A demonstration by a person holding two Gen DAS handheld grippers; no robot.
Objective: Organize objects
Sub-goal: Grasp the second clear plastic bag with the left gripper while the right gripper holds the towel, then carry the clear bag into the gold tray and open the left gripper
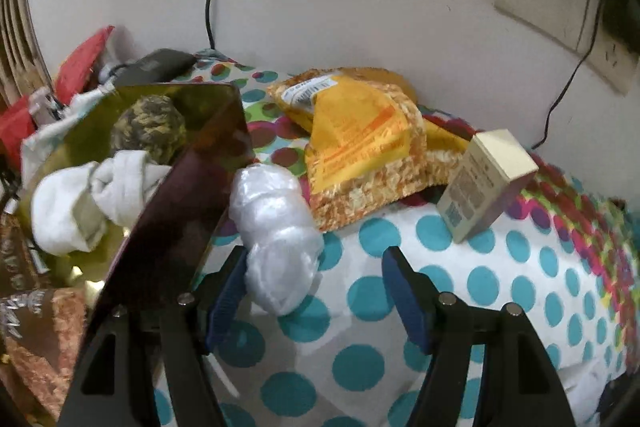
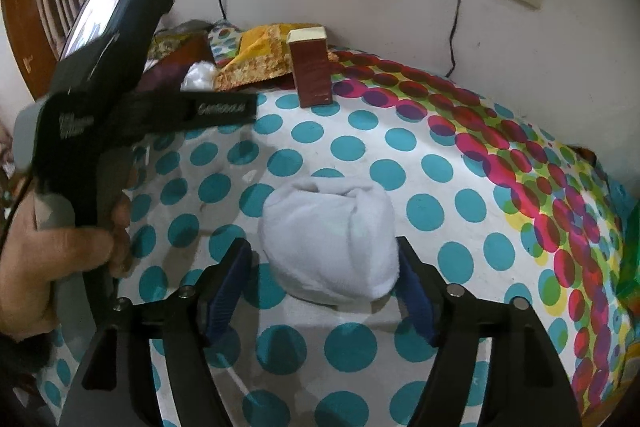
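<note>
Right now, at the right gripper [image 2: 324, 259]: jaws apart, straddling a rolled white sock bundle [image 2: 330, 239] lying on the polka-dot sheet [image 2: 420, 155]. Right finger [image 2: 416, 291] touching or just beside the bundle at four o'clock; left finger [image 2: 230, 283] a little clear of it at eight o'clock, sheet showing in the gap. Not pressed from both sides, so resting loose rather than clamped. Far off at twelve o'clock, by the wall, a small brown box [image 2: 312, 71] standing upright, with a yellow snack packet [image 2: 256, 63] just beside it at nine o'clock.

Over at the left gripper [image 1: 312, 279]: also spread wide, nothing pinched. Crumpled clear plastic bag [image 1: 276, 235] lying close against the inner side of the left finger [image 1: 226, 291], well apart from the right finger [image 1: 404, 295]; actual contact hard to tell. At ten o'clock, a glossy gold-lined box [image 1: 208, 187] holding white socks [image 1: 92, 195] and a camouflage-patterned bundle [image 1: 150, 127]. At one o'clock, the same snack packet and a cream-sided carton, both on the sheet.

Seen from the right wrist, a hand [image 2: 60, 255] at nine o'clock gripping the left tool's handle.
</note>
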